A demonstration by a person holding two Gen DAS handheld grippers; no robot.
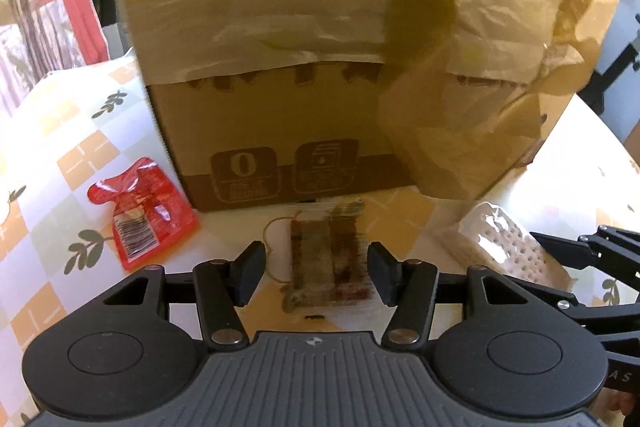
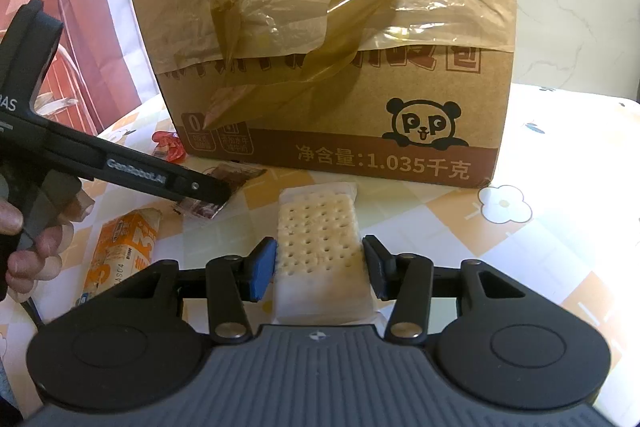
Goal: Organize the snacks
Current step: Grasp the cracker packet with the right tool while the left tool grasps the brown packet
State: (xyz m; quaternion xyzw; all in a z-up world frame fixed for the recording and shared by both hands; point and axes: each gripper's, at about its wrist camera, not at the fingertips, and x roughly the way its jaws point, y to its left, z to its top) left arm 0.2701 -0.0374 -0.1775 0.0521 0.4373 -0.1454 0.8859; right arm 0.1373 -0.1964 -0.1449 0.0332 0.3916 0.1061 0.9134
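Observation:
A cardboard box (image 1: 280, 131) with a brown plastic liner stands on the table; it also shows in the right wrist view (image 2: 340, 107). My left gripper (image 1: 316, 273) is open around a clear-wrapped brown snack (image 1: 330, 259), fingers a little apart from it; that snack also shows in the right wrist view (image 2: 224, 187). My right gripper (image 2: 320, 269) is open with a white cracker pack (image 2: 320, 243) between its fingers; the left finger touches or nearly touches it. The cracker pack shows in the left wrist view (image 1: 500, 243). A red packet (image 1: 140, 215) lies left of the box.
An orange and white snack packet (image 2: 120, 255) lies at the left in the right wrist view. The left gripper's body (image 2: 120, 167) reaches across that view. The table wears a flowered orange-check cloth (image 2: 560, 227). A lamp and a plant stand behind.

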